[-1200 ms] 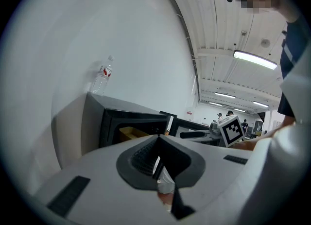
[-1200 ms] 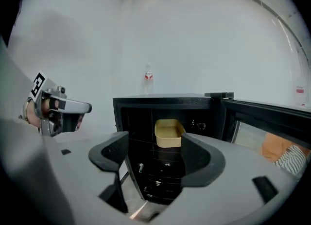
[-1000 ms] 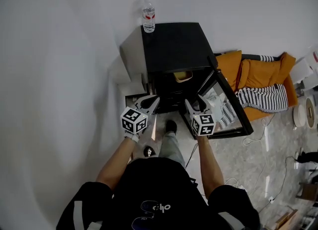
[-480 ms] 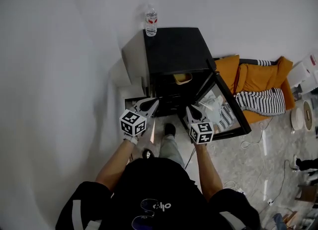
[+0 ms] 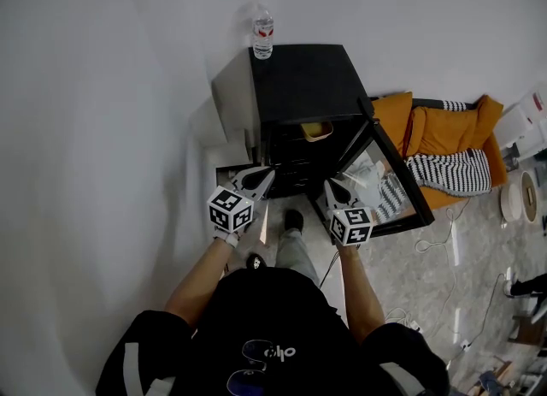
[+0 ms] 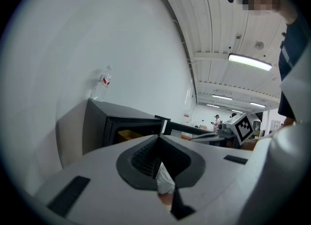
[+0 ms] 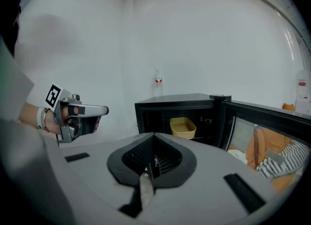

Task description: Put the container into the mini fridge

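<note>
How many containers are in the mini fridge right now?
1. The yellow container sits on a shelf inside the open mini fridge. The fridge's lower part is dark or blocked from view, so another could be hidden there.

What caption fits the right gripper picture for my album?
Yellow container sits inside the black mini fridge, its door swung open.
</note>
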Demonstrator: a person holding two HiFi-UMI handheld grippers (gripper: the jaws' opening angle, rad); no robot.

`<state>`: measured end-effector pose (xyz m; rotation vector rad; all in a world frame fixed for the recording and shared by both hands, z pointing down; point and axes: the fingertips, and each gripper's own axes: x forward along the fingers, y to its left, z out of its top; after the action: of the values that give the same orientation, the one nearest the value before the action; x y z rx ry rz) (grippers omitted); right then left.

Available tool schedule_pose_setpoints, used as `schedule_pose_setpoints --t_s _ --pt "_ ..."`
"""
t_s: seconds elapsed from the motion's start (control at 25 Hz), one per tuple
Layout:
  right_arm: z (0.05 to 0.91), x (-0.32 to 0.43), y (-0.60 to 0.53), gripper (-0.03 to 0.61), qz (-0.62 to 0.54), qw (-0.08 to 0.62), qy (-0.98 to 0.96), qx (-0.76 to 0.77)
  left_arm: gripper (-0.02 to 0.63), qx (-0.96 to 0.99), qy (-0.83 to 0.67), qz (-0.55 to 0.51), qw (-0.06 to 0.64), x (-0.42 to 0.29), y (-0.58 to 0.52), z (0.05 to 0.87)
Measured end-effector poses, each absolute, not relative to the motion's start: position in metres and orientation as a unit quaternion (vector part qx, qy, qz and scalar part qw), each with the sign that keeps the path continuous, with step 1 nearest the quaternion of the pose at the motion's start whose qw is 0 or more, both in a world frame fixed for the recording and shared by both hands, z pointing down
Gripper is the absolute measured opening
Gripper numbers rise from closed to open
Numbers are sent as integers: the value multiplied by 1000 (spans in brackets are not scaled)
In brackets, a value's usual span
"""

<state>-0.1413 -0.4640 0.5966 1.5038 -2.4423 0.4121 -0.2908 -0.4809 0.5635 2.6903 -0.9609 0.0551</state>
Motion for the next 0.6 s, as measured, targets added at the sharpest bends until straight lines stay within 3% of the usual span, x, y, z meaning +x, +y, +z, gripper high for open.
schedule_pose_setpoints --t_s 0.6 --pt "588 -159 -462 8 136 113 -860 479 6 930 -339 13 139 -297 -484 562"
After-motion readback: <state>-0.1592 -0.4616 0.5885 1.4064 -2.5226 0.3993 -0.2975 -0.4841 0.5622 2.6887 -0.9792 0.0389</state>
